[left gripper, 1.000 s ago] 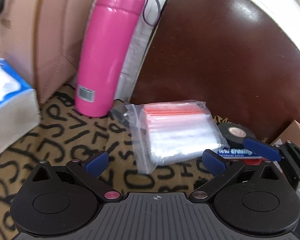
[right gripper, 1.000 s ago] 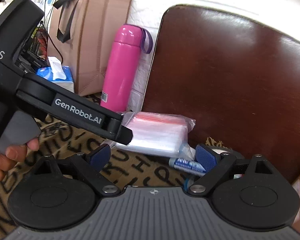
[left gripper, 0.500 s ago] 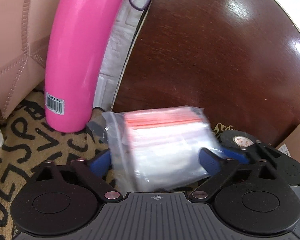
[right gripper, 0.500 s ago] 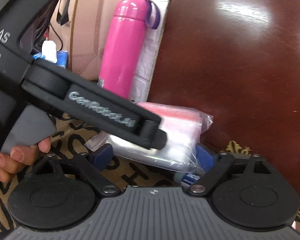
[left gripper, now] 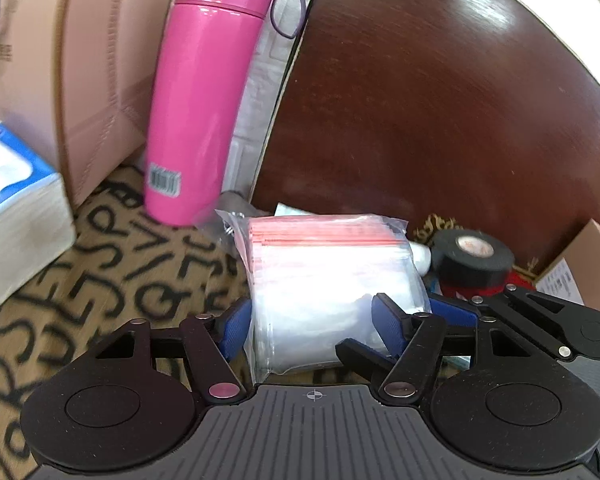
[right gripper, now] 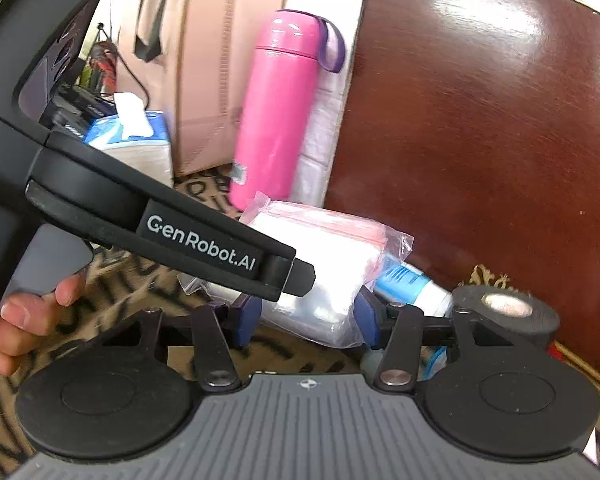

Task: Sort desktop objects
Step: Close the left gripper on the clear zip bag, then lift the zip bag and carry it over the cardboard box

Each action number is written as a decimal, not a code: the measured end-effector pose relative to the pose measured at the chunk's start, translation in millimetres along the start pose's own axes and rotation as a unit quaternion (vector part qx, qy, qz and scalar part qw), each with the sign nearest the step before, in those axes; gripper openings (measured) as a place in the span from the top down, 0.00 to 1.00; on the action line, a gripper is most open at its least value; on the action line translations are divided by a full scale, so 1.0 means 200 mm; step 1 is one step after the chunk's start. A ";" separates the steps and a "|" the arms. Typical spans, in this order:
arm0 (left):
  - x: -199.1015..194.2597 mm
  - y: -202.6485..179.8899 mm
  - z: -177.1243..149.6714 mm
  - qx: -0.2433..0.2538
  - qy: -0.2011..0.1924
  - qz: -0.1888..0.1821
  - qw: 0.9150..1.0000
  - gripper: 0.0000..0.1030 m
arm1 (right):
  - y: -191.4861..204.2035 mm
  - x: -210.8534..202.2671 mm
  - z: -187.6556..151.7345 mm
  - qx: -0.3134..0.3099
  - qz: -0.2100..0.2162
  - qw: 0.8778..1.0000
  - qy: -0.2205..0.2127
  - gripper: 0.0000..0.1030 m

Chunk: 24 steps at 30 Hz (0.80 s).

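- Pack of clear zip-lock plastic bags with red seal strips (left gripper: 324, 280) lies on letter-print worktop (left gripper: 112, 264), long axis running near-to-far.
- Left gripper (left gripper: 306, 330) fingers clamped on near end.
- Right gripper (right gripper: 306, 320) fingers straddle it; contact unclear.

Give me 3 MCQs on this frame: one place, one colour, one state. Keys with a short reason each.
1. Where is the black tape roll relative to the packet of zip bags?
A. to its right
B. on top of it
C. to its left

2. What colour is the flask?
A. blue
B. pink
C. green

3. What is the left gripper doing?
A. open above the flask
B. shut on nothing
C. shut on the packet

Key: 1 A, the roll sits beside the packet's right edge. 2 B, its body and cap are pink. 3 C, both blue pads press the packet's sides; the right gripper also straddles it.
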<state>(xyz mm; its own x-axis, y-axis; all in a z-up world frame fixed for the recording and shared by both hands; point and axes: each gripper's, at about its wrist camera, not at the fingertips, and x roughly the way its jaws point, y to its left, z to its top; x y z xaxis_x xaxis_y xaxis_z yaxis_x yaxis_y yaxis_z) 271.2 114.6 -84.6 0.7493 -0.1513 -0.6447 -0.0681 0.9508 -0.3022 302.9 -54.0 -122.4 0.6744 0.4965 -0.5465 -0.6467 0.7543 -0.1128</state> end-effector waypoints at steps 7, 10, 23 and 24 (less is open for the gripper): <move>-0.18 -0.04 -0.16 -0.011 0.028 -0.009 0.999 0.31 | 0.12 -0.22 -0.11 0.029 0.010 1.000 -0.005 0.46; -0.27 -0.11 -0.26 0.000 0.040 -0.013 0.999 0.31 | 0.16 -0.34 -0.18 0.046 0.010 0.999 -0.005 0.46; -0.63 -0.50 -0.74 0.058 0.061 -0.057 0.995 0.29 | 0.33 -0.97 -0.54 0.098 -0.038 0.994 0.002 0.46; -0.65 -0.53 -0.76 0.064 0.064 -0.061 0.994 0.29 | 0.34 -1.02 -0.57 0.102 -0.042 0.994 0.003 0.46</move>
<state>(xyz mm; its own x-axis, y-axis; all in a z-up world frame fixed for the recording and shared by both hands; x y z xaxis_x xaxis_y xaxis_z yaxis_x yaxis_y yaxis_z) 79.5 -7.2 -75.8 0.6555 -0.2936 -0.6958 0.1089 0.9484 -0.2976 81.0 -152.0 -113.3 0.7207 0.4257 -0.5471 -0.5020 0.8648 0.0116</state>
